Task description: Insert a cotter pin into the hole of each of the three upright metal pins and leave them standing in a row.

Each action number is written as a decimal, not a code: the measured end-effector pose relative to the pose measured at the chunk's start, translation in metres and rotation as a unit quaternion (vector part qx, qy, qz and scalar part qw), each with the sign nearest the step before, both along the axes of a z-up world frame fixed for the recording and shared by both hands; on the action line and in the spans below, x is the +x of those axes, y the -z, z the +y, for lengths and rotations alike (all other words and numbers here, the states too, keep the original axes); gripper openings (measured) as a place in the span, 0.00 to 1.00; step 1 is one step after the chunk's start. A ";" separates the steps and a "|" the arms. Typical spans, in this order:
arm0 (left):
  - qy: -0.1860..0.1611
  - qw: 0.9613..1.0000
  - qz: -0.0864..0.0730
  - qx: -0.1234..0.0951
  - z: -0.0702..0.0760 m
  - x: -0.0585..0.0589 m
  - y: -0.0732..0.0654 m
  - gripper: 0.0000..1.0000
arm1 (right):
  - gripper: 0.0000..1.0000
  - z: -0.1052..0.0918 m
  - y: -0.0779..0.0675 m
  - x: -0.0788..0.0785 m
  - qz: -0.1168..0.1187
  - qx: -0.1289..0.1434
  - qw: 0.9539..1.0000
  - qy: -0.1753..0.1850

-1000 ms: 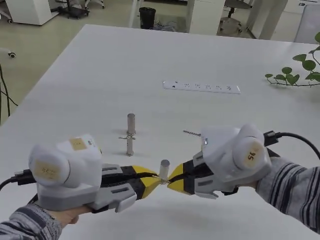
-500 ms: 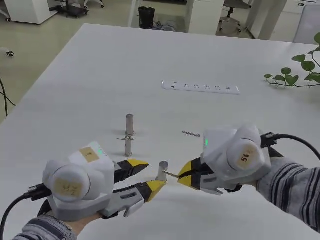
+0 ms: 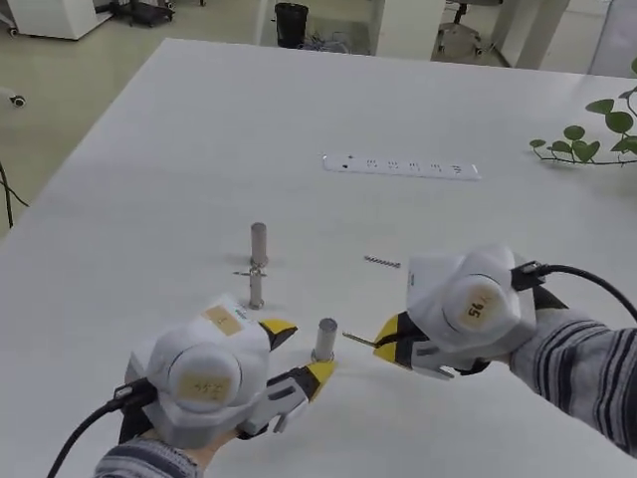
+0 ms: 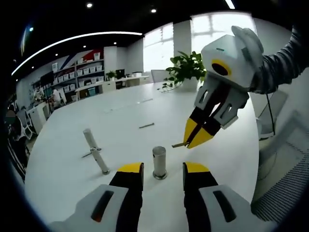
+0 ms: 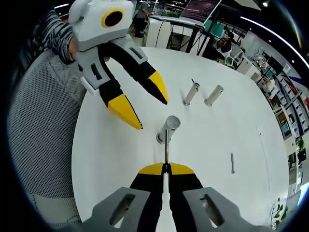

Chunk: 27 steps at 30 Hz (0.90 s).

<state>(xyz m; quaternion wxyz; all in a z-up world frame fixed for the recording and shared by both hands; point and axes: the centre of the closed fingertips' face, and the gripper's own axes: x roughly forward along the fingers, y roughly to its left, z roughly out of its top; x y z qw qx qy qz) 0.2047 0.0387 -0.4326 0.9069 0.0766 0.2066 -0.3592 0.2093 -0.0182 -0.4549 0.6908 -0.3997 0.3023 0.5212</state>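
- The left gripper (image 3: pixel 302 349) is seen at the lower left of the head view, gripped from below by a hand. Its yellow-tipped jaws are spread apart and nothing is held between them.
- The far metal pin (image 3: pixel 259 242) is shown upright on the white table (image 3: pixel 149 179), beyond the left gripper.
- The middle metal pin (image 3: pixel 256 288) is placed just in front of the far one, also upright. A fitted cotter pin (image 3: pixel 253 274) is passed crosswise through it near the top.
- The nearest metal pin (image 3: pixel 325 340) is set upright to the right of the other two and closer to the person, so the three are not arranged in one straight line. In the left gripper view it is framed just ahead of the gap between the spread jaws, and no contact with either tip is seen.
- The held cotter pin (image 3: pixel 358 341) is carried level and is pointed at the upper part of the nearest metal pin. In the left gripper view a small gap is seen between its free end and that pin.
- A loose cotter pin (image 3: pixel 381 263) is laid flat on the table, beyond the held one.
- The right gripper (image 3: pixel 388 337) is shown at the right, its jaws clenched on the held cotter pin, which is projected straight out from the closed tips in the right gripper view.
- A white power strip (image 3: pixel 400 166) is laid across the far part of the table.
- A trailing green plant (image 3: pixel 597 129) is seen at the far right edge.
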 end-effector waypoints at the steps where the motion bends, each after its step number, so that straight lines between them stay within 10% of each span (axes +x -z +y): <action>1: -0.002 1.000 0.000 0.001 -0.001 0.002 0.001 0.29 | 0.00 0.000 0.001 0.001 -0.002 -0.002 1.000 -0.001; 27: -0.031 0.999 0.037 0.008 -0.017 0.023 0.034 0.17 | 0.00 0.007 0.005 0.012 -0.022 -0.034 0.999 -0.033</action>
